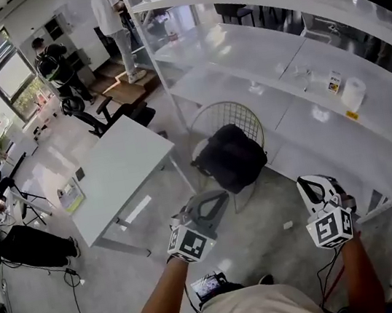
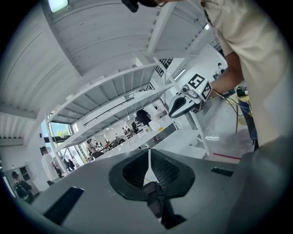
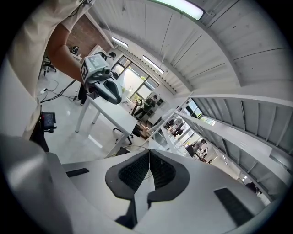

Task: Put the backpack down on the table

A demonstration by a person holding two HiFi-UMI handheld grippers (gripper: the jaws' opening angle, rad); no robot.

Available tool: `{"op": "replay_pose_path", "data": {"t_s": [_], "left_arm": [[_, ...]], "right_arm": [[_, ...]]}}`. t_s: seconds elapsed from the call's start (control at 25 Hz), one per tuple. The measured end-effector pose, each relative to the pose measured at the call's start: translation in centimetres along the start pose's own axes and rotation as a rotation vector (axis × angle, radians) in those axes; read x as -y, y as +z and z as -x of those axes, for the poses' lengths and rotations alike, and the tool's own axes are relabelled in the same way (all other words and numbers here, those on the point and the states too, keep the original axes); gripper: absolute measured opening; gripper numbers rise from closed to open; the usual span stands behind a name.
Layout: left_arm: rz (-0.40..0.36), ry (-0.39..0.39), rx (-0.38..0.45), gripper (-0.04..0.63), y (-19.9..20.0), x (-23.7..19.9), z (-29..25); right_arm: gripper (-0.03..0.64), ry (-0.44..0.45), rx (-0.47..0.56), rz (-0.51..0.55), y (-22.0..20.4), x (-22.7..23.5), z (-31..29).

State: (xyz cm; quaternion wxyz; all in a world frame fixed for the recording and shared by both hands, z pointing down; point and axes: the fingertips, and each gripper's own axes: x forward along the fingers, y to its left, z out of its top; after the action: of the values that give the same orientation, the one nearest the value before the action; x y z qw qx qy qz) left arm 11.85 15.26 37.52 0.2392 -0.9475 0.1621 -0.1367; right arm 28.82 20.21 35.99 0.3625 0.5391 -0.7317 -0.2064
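Closest in, the person's 2 forearms reach forward from the bottom of the head view, with 1 tool in each hand. The left gripper point(image 1: 214, 199) has its jaws pressed together. Its ribbed pads point(image 2: 133, 172) meet along a thin seam with nothing between them. The right gripper point(image 1: 306, 185) is likewise closed and empty, and its pads point(image 3: 135, 172) meet the same way. The 2 tools sit roughly level with each other and well apart, both over the bare grey floor point(image 1: 268, 236).

Just beyond, between their 2 lines of reach, the backpack point(image 1: 230, 155) sits black and slumped on the seat of a wire chair point(image 1: 227, 110). It lies ahead of the left gripper's tips and slightly to the right, near but not touching. From the right gripper it is ahead and to the left, a little further off. Neither tool is in contact with it.

Left of the chair stands the white table point(image 1: 120, 164), with a booklet point(image 1: 70, 195) by its left edge. The backpack is not on it. Behind the chair run long white shelves point(image 1: 237, 46), and 1 of them carries a paper roll point(image 1: 353, 94). Farthest off, people point(image 1: 112, 18) stand near the windows point(image 1: 10, 75).
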Motion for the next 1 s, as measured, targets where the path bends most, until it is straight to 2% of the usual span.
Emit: {"op": "replay_pose_path", "data": {"t_s": [0.28, 0.8, 1.0], "left_arm": [[0.028, 0.012, -0.038, 0.023, -1.9, -1.1, -1.2], [0.101, -0.028, 0.009, 0.023, -8.4, -8.6, -4.4], [0.125, -0.055, 0.019, 0.023, -10.6, -10.2, -5.0]], "right_arm": [[0.025, 0.022, 0.008, -0.029, -1.0, 0.5, -3.2], [0.025, -0.001, -0.08, -0.048, 0.3, 1.4, -11.7], [0.025, -0.009, -0.097, -0.052, 1.2, 1.3, -14.8]]}}
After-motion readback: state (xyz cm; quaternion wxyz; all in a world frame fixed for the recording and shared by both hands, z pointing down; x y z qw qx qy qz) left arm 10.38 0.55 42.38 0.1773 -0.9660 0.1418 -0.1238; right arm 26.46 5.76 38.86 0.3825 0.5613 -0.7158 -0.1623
